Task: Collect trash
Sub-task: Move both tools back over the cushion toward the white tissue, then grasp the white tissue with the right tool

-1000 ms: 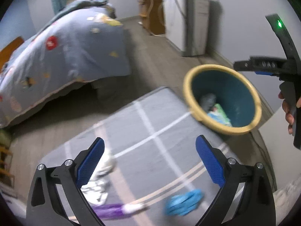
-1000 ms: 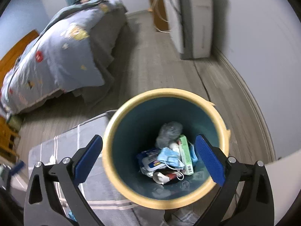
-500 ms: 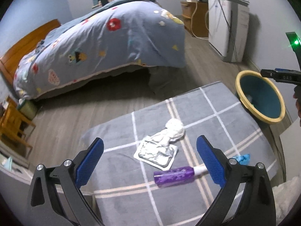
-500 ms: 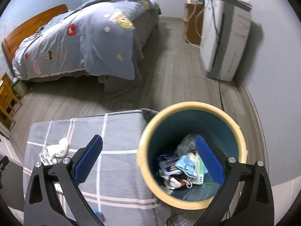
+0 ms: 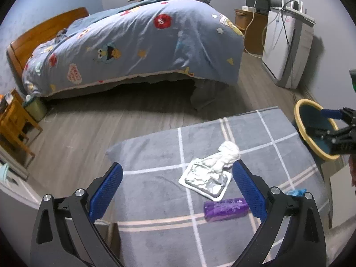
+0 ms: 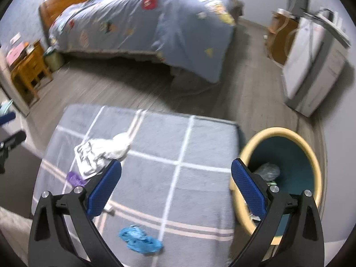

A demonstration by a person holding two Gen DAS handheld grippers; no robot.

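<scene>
Only your right view shows trash inside the bin (image 6: 289, 155) and the whole blue glove (image 6: 140, 240). Both grippers, left (image 5: 178, 189) and right (image 6: 175, 187), hover wide open over the blanket (image 5: 155, 155), empty; tissue (image 5: 224, 155), foil pack (image 5: 204, 181), purple tube (image 5: 225, 209) lie there.

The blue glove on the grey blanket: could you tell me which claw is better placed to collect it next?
Right. The blue glove lies just below the open right claw, beside the bin. The left claw, also open, faces the foil pack.
</scene>
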